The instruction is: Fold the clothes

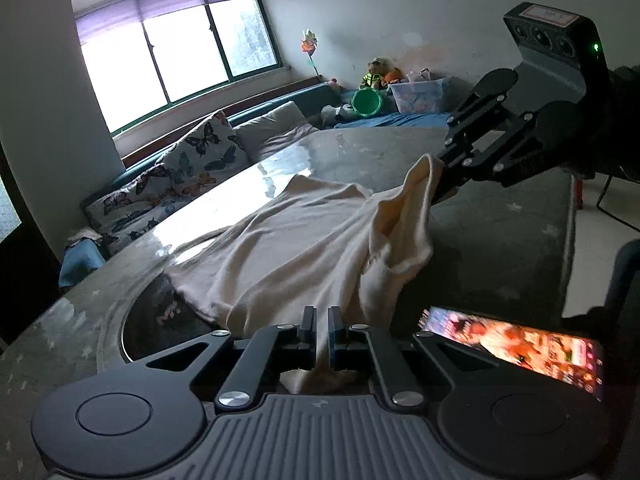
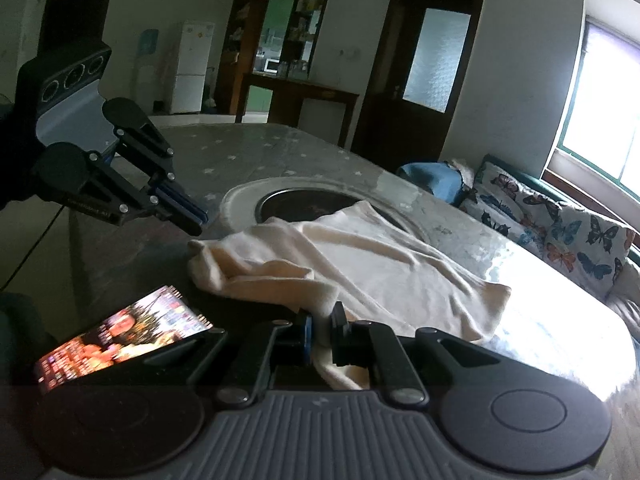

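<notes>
Lit phone (image 1: 516, 350) lies just beside cream garment (image 1: 288, 252); left gripper (image 1: 322, 320) and right gripper (image 2: 322, 320) both pinch its cloth; table (image 1: 500, 216) bare beyond.

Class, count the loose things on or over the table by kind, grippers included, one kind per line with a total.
Cream garment: 1
Phone with lit screen: 1
Grippers: 2, the left gripper and the right gripper, each pinching the garment
Total: 4
</notes>
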The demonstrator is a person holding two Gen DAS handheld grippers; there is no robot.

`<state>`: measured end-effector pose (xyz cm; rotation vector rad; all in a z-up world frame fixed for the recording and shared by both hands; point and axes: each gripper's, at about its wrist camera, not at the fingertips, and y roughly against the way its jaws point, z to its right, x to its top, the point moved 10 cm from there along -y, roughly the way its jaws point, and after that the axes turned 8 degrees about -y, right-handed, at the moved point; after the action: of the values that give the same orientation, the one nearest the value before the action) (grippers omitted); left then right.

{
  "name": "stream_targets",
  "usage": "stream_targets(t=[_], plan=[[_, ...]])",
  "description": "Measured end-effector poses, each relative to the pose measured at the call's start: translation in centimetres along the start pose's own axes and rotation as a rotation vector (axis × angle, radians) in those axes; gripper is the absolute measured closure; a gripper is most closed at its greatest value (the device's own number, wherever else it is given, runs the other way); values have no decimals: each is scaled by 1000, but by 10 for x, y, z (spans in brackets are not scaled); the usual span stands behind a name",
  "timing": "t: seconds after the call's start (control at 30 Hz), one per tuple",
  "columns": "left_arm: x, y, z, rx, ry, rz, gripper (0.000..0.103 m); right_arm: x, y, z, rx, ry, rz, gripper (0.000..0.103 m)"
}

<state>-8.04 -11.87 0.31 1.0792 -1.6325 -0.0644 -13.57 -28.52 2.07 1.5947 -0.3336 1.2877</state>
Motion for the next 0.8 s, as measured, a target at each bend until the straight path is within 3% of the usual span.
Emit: stream_targets(t=[0.13, 0.2, 0.3, 0.57, 0.67, 0.7, 0.8], plan=[[-4, -3, 7, -20, 10, 0, 90, 2, 2, -1, -7, 1, 6, 96], [-3, -4, 10, -28, 2, 14, 69, 3, 4, -2, -11, 2, 9, 96], [4, -6, 20, -53, -17, 39, 55, 5, 5, -3, -16, 3, 13, 96], [5, -35, 21, -44, 23, 17, 43, 7, 8, -4, -25, 1, 24, 95], [2, -40, 22, -27, 9, 4, 44, 5, 9, -4, -25, -4, 25, 96], [0, -41, 23, -22, -3, -3, 60, 4, 9, -5, -23, -5, 24, 96], [-5, -41, 22, -21, 0, -15, 90, 1, 9, -8, -16, -1, 23, 96]])
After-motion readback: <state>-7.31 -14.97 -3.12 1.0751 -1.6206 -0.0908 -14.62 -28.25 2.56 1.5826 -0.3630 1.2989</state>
